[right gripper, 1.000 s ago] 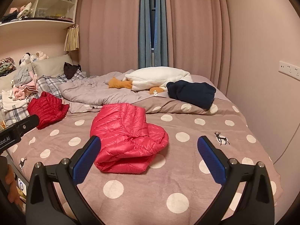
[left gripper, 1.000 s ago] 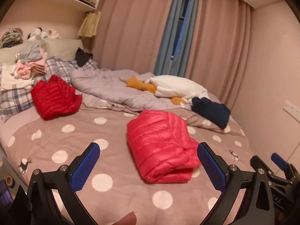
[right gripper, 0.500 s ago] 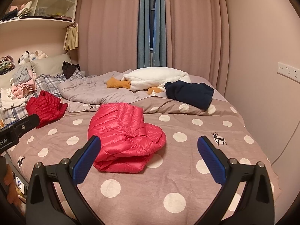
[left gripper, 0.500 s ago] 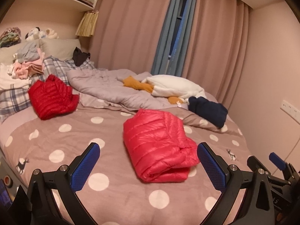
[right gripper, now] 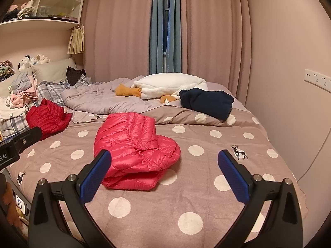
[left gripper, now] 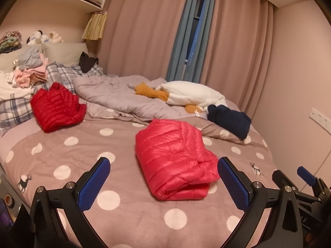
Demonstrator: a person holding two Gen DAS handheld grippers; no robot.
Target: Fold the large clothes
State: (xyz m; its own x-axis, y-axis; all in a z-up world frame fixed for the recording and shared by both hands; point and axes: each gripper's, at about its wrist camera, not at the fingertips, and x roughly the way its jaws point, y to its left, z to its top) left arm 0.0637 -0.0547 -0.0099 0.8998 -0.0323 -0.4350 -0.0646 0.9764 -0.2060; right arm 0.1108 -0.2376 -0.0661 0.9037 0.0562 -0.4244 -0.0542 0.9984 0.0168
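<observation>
The bed (left gripper: 62,186) fills both views, its polka-dot cover stretching out ahead of the grippers with plenty of bare room on the near side. A grey quilt (left gripper: 115,95) is bunched across the far half, with a white plush toy (left gripper: 192,95) and a folded navy garment (left gripper: 229,119) beyond it.

The pink down jacket (left gripper: 173,157) lies folded in the middle of the cover, its long axis running away from the cameras, the thick folded edge facing them. A darker red jacket (left gripper: 55,109) sits well apart, far left near the pillows.

The left gripper (left gripper: 163,181) hangs spread wide, holding nothing, with the pink jacket straight ahead between its fingers. The right gripper (right gripper: 163,175) is likewise splayed and empty; from it the jacket lies ahead and left. The left looks nearer, so it probably leads any next grasp.
</observation>
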